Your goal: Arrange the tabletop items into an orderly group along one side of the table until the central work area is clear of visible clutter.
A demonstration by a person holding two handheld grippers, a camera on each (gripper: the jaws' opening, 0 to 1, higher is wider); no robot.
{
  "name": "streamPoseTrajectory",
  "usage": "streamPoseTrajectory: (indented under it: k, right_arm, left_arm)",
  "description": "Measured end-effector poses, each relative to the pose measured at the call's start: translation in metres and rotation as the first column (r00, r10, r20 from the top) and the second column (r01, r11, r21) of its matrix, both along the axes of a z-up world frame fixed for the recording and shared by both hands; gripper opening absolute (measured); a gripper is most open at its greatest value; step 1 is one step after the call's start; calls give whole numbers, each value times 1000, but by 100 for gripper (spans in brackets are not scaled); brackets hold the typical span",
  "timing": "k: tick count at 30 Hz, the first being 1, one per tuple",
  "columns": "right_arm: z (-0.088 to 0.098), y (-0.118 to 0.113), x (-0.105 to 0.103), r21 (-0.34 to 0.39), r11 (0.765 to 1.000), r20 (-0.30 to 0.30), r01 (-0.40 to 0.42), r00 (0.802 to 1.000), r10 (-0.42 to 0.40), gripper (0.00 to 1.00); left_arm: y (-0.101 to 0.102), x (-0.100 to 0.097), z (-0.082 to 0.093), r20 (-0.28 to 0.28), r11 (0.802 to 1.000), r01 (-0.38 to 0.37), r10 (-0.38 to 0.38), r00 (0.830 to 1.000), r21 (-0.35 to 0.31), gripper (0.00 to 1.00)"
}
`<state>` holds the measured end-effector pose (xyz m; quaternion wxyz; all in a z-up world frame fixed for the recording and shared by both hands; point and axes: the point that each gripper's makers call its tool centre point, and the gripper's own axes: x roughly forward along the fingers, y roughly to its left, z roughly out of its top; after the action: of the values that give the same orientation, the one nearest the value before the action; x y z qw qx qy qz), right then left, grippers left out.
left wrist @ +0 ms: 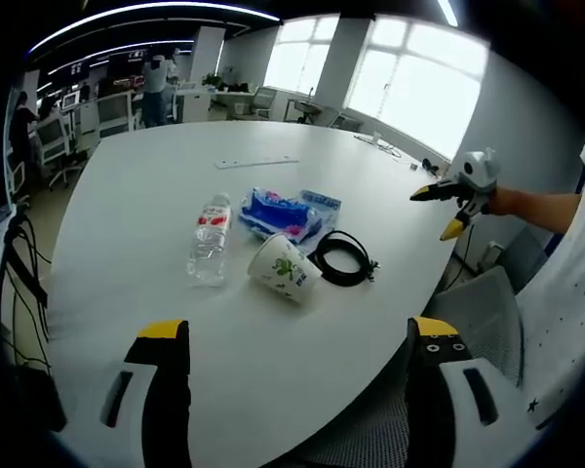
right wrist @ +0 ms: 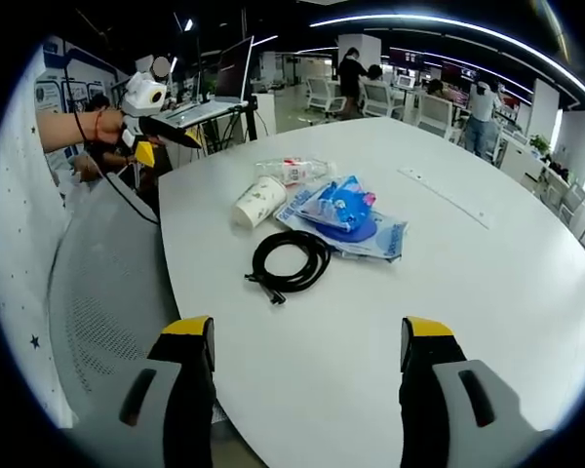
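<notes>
A white round table (left wrist: 127,195) was seen across the middle of both views, with 4 items grouped near its centre. In the left gripper view, a blue packet (left wrist: 291,214) lay at frame centre; a bottle (left wrist: 210,239) lay on its side just left of it, a cup (left wrist: 285,268) lay tipped below it, and a coiled black cable (left wrist: 343,258) was just right of the cup. In the right gripper view, the packet (right wrist: 343,216) lay at centre, the cup (right wrist: 257,202) to its left, the bottle (right wrist: 297,171) above the cup, and the cable (right wrist: 291,259) below.

The left gripper (left wrist: 297,336) was held at the bottom of its view with jaws wide apart and nothing between them. The right gripper (right wrist: 307,336) was likewise spread wide and empty. The right gripper (left wrist: 447,210) was also seen at the right edge of the left gripper view, off the table edge, and the left gripper (right wrist: 161,136) at the upper left of the right gripper view, both with jaws parted.
</notes>
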<state>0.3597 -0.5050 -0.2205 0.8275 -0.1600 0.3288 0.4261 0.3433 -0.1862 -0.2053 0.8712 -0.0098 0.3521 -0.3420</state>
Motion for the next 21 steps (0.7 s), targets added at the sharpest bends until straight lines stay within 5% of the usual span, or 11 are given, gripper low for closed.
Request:
streamPoseTrajectory:
  k: [21]
  right_arm:
    - [6, 7, 20, -12, 999, 18, -32, 999, 33, 77]
  left_arm:
    - [0, 8, 4, 14, 1000, -2, 2, 1000, -5, 95]
